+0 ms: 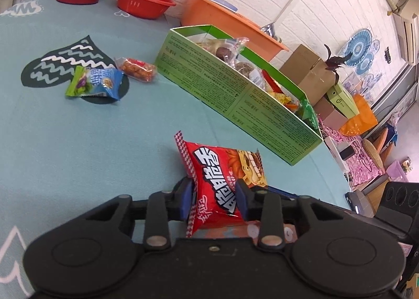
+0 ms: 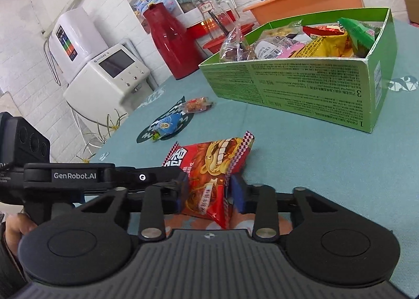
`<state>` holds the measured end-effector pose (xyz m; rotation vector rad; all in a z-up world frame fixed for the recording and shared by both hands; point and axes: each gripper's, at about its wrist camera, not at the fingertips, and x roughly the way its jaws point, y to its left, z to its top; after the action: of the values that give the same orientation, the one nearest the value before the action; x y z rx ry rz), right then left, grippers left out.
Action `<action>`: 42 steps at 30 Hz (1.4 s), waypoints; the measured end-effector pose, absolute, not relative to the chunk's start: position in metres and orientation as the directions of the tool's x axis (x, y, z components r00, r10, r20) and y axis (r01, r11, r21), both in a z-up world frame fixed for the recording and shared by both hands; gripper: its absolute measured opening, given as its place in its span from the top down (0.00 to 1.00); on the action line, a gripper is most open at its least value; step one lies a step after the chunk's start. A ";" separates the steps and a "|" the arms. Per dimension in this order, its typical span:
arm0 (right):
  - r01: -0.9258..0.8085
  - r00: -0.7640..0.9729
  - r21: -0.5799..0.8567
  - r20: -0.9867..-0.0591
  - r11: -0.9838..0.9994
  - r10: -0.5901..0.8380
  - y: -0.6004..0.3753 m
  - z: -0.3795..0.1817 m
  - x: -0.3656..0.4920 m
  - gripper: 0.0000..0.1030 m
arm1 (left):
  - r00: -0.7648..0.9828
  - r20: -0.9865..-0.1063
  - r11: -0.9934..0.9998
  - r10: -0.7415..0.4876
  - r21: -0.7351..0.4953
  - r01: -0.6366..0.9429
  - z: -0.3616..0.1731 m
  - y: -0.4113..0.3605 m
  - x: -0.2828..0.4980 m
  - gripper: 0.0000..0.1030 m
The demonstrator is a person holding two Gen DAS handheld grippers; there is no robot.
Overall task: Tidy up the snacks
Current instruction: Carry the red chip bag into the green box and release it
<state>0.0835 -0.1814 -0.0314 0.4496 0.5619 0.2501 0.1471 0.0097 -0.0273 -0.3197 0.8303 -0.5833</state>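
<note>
pinching one red snack packet (image 1: pixel 217 184) from both ends, left gripper (image 1: pixel 214 199), right gripper (image 2: pixel 207 194), both angled downward

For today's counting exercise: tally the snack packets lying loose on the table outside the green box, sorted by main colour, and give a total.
Red packet: 1
Blue-and-green packet: 1
Clear packet with orange snacks: 1
Total: 3
The red one sits between the pads of both hand-held grippers, left and right.
</note>
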 end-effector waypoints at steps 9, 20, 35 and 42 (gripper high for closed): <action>-0.104 0.917 0.391 -0.318 0.915 0.240 -0.201 0.018 0.069 0.63 | 0.571 -0.490 0.750 -0.659 -0.490 0.444 0.020 -0.013 0.154 0.51; -0.060 0.972 0.402 -0.186 0.914 0.146 -0.245 0.051 0.099 0.65 | 0.602 -0.404 0.723 -0.689 -0.440 0.533 0.069 -0.061 0.196 0.51; 0.019 0.978 0.437 -0.195 0.899 0.074 -0.291 0.020 0.163 0.50 | 0.602 -0.453 0.753 -0.658 -0.411 0.514 0.051 -0.102 0.276 0.42; 0.061 0.977 0.326 -0.214 0.943 0.011 -0.285 0.013 0.159 0.06 | 0.660 -0.453 0.801 -0.599 -0.356 0.482 0.048 -0.096 0.270 0.00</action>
<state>0.1593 -0.2846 0.0135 0.3376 0.2156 -0.0253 0.2698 -0.0956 0.0484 -0.2127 0.5875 -0.6166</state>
